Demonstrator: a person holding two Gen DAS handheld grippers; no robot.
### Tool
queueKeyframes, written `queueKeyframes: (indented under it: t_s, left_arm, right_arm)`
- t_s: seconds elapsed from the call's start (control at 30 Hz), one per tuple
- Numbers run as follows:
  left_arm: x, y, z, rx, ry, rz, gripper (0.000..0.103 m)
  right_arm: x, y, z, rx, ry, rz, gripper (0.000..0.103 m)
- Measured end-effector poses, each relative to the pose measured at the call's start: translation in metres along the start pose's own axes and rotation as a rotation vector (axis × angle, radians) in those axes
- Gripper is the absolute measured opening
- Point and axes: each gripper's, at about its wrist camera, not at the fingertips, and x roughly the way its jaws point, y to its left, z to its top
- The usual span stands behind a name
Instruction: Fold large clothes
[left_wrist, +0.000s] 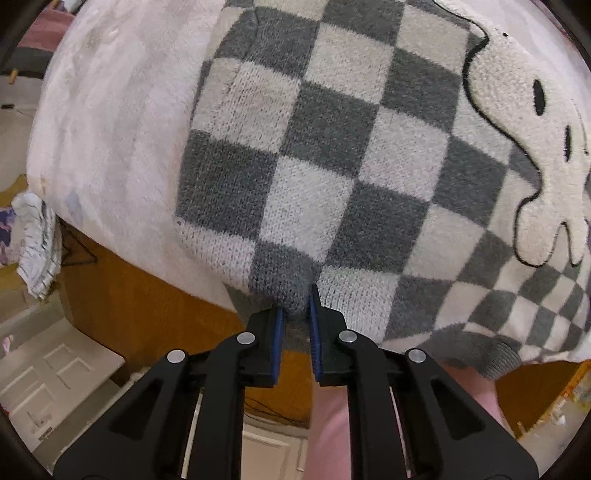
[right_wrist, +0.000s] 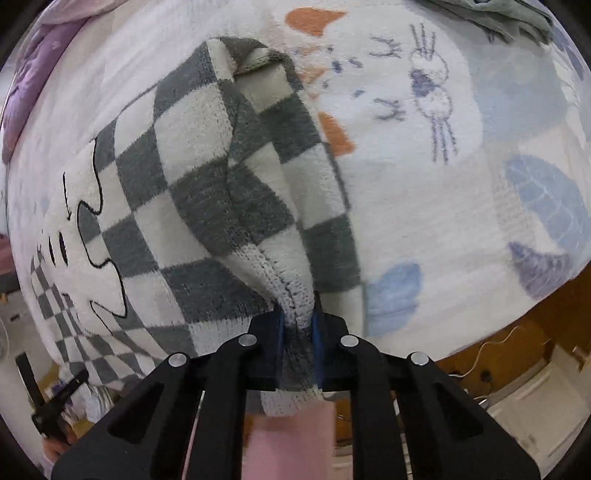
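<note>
Lying on the blanket near its front edge, the checkered sweater is pinched at its near hem by left gripper and right gripper, both level, pointing forward.

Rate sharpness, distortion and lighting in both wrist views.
Left wrist: strong fisheye bulge, sweater knit crisp centrally, softer toward the edges, even light. Right wrist: same bulge, blanket washed out and soft, sweater slightly blurred.
</note>
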Motion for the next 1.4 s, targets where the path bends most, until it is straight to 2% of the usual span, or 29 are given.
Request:
queueKeyframes:
  t_s: [0.03, 0.1, 0.17, 0.2, 0.27, 0.3, 0.33, 0.37, 0.4, 0.43, 0.47, 0.5, 0.53, 0.57, 0.63, 0.7, 0.77, 0.8, 0.83, 0.87, 0.9, 0.93, 0.97, 1.03, 1.1, 1.17, 1.23, 1.4]
  left_arm:
    - [0.002, -0.003, -0.005, 0.009, 0.012, 0.000, 0.011]
    - [0.012, -0.010, -0.013, 0.050, 0.014, 0.024, 0.011]
    - [0.026, -0.011, -0.016, 0.033, 0.023, 0.028, 0.012]
    - [0.036, -0.011, -0.015, 0.027, 0.032, 0.030, 0.012]
    - [0.047, -0.011, -0.010, 0.021, 0.052, 0.040, 0.015]
    - [0.043, -0.011, -0.008, 0.020, 0.055, 0.036, 0.020]
    - [0.039, -0.008, -0.007, 0.019, 0.051, 0.030, 0.036]
    - [0.031, -0.006, -0.007, 0.014, 0.039, 0.018, 0.048]
    - [0.025, -0.003, -0.008, 0.007, 0.024, 0.001, 0.072]
    - [0.019, 0.001, -0.008, -0.007, 0.004, -0.027, 0.078]
    - [0.017, 0.006, -0.006, -0.020, -0.006, -0.047, 0.078]
    - [0.019, 0.010, -0.004, -0.035, -0.008, -0.054, 0.074]
    - [0.026, 0.015, -0.001, -0.057, -0.003, -0.045, 0.036]
    - [0.034, 0.018, 0.001, -0.065, 0.014, -0.019, 0.007]
    - [0.043, 0.025, 0.002, -0.061, 0.043, -0.033, 0.009]
    - [0.042, 0.028, 0.002, -0.019, 0.042, -0.029, 0.009]
    - [0.043, 0.031, 0.008, -0.022, 0.058, -0.039, 0.013]
    - [0.045, 0.032, 0.010, -0.023, 0.089, -0.042, 0.020]
    - [0.041, 0.028, 0.013, -0.009, 0.102, -0.032, 0.032]
    - [0.037, 0.026, 0.013, 0.017, 0.106, -0.005, 0.040]
    - [0.027, 0.026, 0.013, 0.049, 0.099, 0.035, 0.056]
    - [0.020, 0.026, 0.014, 0.062, 0.094, 0.056, 0.073]
    - [0.010, 0.030, 0.013, 0.068, 0.091, 0.089, 0.079]
    - [-0.003, 0.040, 0.017, 0.038, 0.090, 0.092, 0.082]
    - [-0.021, 0.054, 0.034, -0.036, 0.074, 0.036, 0.083]
    - [-0.033, 0.063, 0.059, -0.093, 0.044, -0.004, 0.088]
    - [-0.041, 0.064, 0.097, -0.134, -0.004, -0.051, 0.088]
    - [-0.049, 0.060, 0.191, -0.208, -0.108, -0.064, 0.088]
  right_arm:
    - [0.000, 0.003, 0.003, -0.004, 0.007, -0.009, 0.011]
    - [0.004, 0.006, 0.007, -0.051, -0.001, -0.083, 0.011]
    - [0.023, 0.001, 0.010, -0.065, 0.018, -0.123, 0.012]
    - [0.040, -0.001, 0.011, -0.046, 0.035, -0.130, 0.014]
    - [0.049, 0.006, 0.014, -0.019, 0.048, -0.156, 0.017]
    - [0.045, 0.009, 0.013, -0.001, 0.053, -0.158, 0.024]
    - [0.033, 0.010, 0.008, 0.017, 0.058, -0.116, 0.044]
    - [0.026, 0.012, 0.003, 0.024, 0.059, -0.075, 0.054]
    - [0.016, 0.012, -0.006, 0.031, 0.055, -0.021, 0.067]
    - [0.012, 0.010, -0.017, 0.037, 0.058, -0.004, 0.068]
    - [0.014, 0.008, -0.025, 0.045, 0.071, -0.020, 0.068]
    - [0.023, 0.006, -0.035, 0.059, 0.096, -0.036, 0.058]
    - [0.031, 0.004, -0.041, 0.074, 0.108, -0.030, 0.037]
    - [0.044, 0.000, -0.049, 0.102, 0.116, -0.039, 0.031]
    - [0.053, -0.001, -0.060, 0.156, 0.129, -0.044, 0.022]
    - [0.050, 0.004, -0.067, 0.148, 0.145, -0.068, 0.021]
    - [0.054, 0.003, -0.069, 0.177, 0.147, -0.066, 0.021]
    - [0.058, 0.003, -0.067, 0.188, 0.155, -0.059, 0.029]
    - [0.056, -0.010, -0.066, 0.195, 0.168, -0.063, 0.046]
    - [0.052, -0.020, -0.063, 0.208, 0.194, -0.081, 0.054]
    - [0.044, -0.022, -0.061, 0.204, 0.205, -0.096, 0.063]
    - [0.030, -0.025, -0.058, 0.177, 0.198, -0.098, 0.066]
    - [0.016, -0.024, -0.053, 0.149, 0.181, -0.087, 0.069]
    - [-0.014, -0.018, -0.046, 0.105, 0.115, -0.047, 0.085]
    - [-0.036, -0.006, -0.034, 0.088, 0.044, -0.024, 0.086]
    - [-0.052, 0.000, -0.002, 0.068, -0.008, 0.014, 0.090]
    - [-0.056, 0.011, 0.033, 0.060, -0.052, 0.041, 0.091]
    - [-0.027, 0.023, 0.114, 0.105, -0.054, 0.117, 0.091]
